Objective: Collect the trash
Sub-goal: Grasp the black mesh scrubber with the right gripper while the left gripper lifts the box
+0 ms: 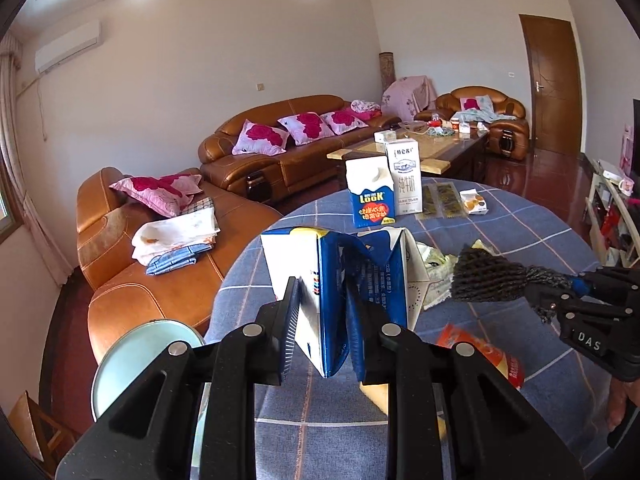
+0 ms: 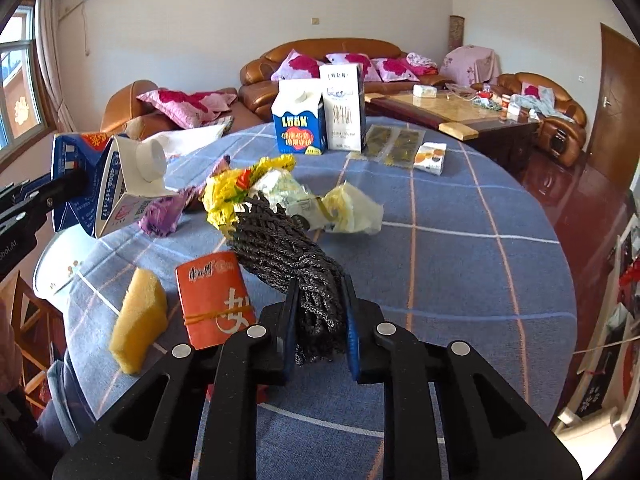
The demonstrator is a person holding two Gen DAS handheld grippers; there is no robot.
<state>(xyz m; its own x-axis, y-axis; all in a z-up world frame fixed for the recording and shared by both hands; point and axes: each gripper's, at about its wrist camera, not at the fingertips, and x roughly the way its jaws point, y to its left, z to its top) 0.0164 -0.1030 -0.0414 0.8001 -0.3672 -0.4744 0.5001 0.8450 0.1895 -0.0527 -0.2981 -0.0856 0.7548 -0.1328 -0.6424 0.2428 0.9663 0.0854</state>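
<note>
The left hand-held gripper (image 1: 324,312) is clamped on a flattened blue-and-white milk carton (image 1: 340,280), its pads pressing the creased side panels so the carton hangs clear above the table (image 1: 520,248). The carton appears empty and light; its board has already buckled, so it should yield further under pressure, and the folded body is judged a safer hold than the capped spout end. The right hand-held gripper (image 2: 320,320) is closed on one end of a dark foam net sleeve (image 2: 280,240), whose far end trails over the crumpled wrappers (image 2: 288,192). The sleeve looks soft, springy and nearly weightless, and a pinch on its bunched end should hold. Loose on the table nearby lie a yellow sponge (image 2: 138,320), an orange packet (image 2: 216,300) bound with a rubber band, and a purple wrapper (image 2: 164,212); two upright cartons (image 2: 320,116) stand at the far side. A pale round container (image 1: 148,356) sits beyond the table edge; whether it is the bin cannot be told, as the left gripper body covers its lower part.
</note>
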